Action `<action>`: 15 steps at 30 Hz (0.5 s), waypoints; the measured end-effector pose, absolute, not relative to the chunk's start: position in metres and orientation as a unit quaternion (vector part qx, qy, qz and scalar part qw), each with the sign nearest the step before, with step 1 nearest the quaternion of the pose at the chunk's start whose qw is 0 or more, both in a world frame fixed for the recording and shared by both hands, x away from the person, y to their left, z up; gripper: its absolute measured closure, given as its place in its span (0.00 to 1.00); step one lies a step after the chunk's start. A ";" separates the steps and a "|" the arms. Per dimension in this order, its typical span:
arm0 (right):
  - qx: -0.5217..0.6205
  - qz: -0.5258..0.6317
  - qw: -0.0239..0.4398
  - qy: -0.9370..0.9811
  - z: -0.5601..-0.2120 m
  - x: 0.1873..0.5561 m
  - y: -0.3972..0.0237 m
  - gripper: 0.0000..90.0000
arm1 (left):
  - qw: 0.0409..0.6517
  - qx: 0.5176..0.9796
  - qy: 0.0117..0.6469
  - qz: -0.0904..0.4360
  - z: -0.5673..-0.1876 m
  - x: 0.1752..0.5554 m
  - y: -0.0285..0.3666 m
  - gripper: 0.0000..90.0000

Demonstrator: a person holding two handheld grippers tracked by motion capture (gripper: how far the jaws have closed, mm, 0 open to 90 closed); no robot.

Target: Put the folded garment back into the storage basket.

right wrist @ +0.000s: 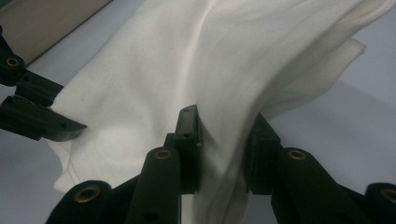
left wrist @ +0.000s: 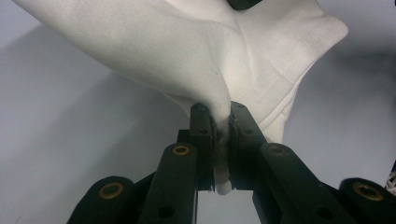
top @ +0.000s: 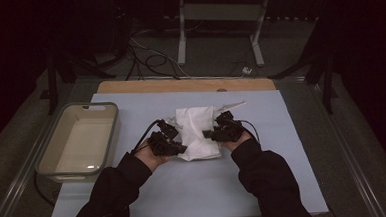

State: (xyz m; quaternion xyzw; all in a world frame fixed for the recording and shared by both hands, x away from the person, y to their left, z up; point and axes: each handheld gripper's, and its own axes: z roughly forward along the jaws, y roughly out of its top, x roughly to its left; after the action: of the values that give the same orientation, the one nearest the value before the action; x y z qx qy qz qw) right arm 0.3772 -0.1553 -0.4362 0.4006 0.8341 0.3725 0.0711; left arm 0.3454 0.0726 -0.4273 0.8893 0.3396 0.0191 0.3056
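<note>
White cloth lies lengthwise away from the person.

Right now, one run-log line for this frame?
left gripper: shut on white cloth | right gripper: shut on white cloth | cloth: bunched, mid-mat | tub: left, empty

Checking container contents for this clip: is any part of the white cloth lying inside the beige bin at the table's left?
No. The bin holds nothing, and the white cloth lies on the mat between both grippers.
</note>
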 end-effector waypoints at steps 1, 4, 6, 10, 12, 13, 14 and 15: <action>0.400 0.372 0.071 0.834 -0.436 0.377 -0.154 0.79 | 0.304 0.890 0.339 0.018 -0.427 0.345 0.074 0.92; 0.397 0.372 0.071 0.836 -0.435 0.377 -0.151 0.79 | 0.306 0.888 0.342 0.016 -0.426 0.345 0.077 0.92; 0.394 0.373 0.070 0.837 -0.434 0.378 -0.149 0.79 | 0.303 0.890 0.341 0.017 -0.424 0.345 0.079 0.92; 0.392 0.374 0.070 0.838 -0.432 0.378 -0.145 0.79 | 0.301 0.891 0.340 0.016 -0.422 0.344 0.083 0.92; 0.390 0.374 0.069 0.839 -0.431 0.378 -0.142 0.79 | 0.302 0.890 0.341 0.017 -0.421 0.344 0.084 0.92; 0.389 0.374 0.069 0.839 -0.431 0.378 -0.141 0.79 | 0.300 0.891 0.340 0.016 -0.421 0.343 0.085 0.92; 0.389 0.373 0.069 0.839 -0.431 0.377 -0.140 0.79 | 0.300 0.891 0.341 0.017 -0.421 0.343 0.086 0.92; 0.387 0.374 0.069 0.840 -0.431 0.378 -0.140 0.79 | 0.298 0.892 0.339 0.018 -0.420 0.343 0.087 0.92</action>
State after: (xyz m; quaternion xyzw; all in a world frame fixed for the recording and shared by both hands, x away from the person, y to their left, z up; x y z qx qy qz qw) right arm 0.3775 -0.1396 -0.4306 0.3871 0.8400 0.3739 0.0694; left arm 0.3433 0.0868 -0.4200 0.8922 0.3391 0.0179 0.2976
